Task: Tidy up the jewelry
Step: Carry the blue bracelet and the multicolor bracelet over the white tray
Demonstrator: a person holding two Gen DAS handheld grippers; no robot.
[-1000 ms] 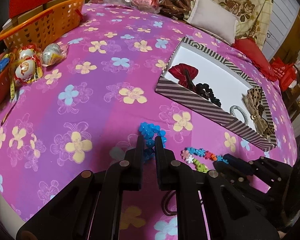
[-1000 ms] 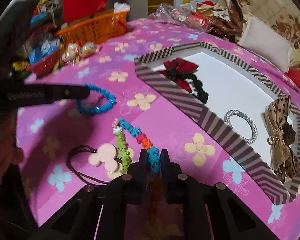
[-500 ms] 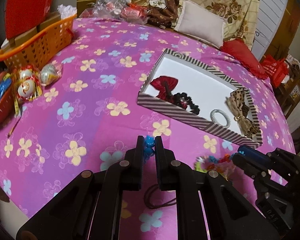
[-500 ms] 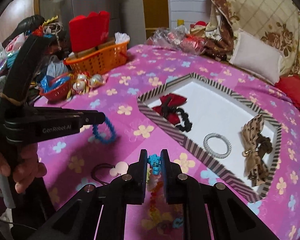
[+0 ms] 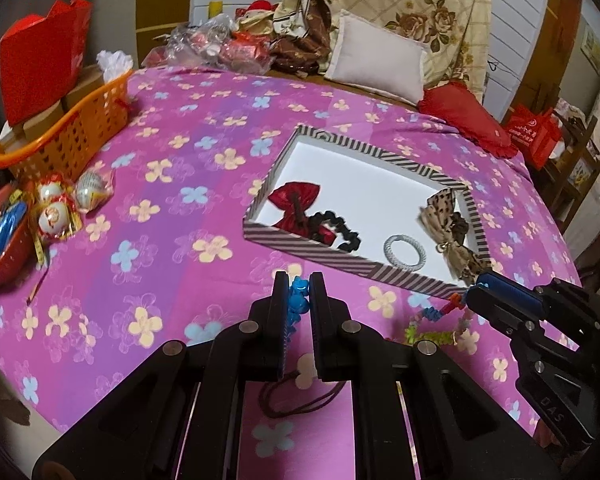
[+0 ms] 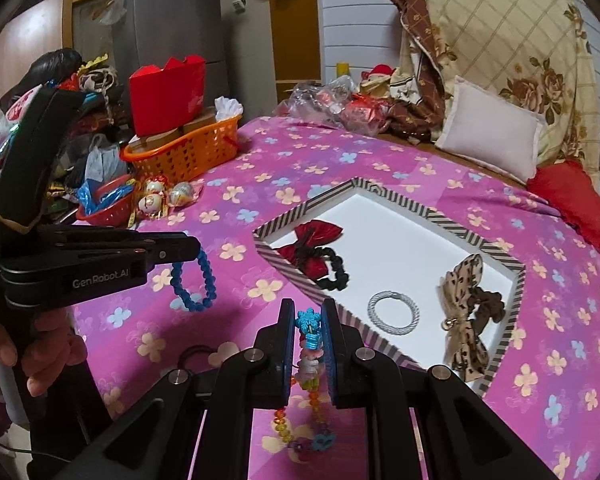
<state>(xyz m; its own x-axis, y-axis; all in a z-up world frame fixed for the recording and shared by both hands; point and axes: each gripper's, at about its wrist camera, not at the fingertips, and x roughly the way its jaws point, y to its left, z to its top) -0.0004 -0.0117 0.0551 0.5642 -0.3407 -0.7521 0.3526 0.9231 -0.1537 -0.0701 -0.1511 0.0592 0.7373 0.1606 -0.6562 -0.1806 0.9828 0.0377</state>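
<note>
On the flowered bedspread (image 5: 172, 240), the striped box (image 5: 312, 240) already held a red bow (image 5: 294, 204), a black scrunchie (image 5: 340, 232), a leopard bow (image 5: 446, 220) and a silver ring (image 5: 405, 251). Both grippers hung above the spread, short of the box: the left gripper (image 5: 298, 300) pinched the blue bead bracelet (image 6: 194, 280), the right gripper (image 6: 309, 328) the multicolored flower bracelet (image 6: 310, 360). A pink-charm hair tie (image 5: 304, 376) lay below, seemingly unsorted.

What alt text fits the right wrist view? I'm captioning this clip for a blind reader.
The right gripper pinches a multicoloured bead bracelet that dangles above a pink flowered cloth, while the left gripper at left holds up a blue bead bracelet. Ahead, a striped tray holds a red bow, a silver ring and a spotted bow.
</note>
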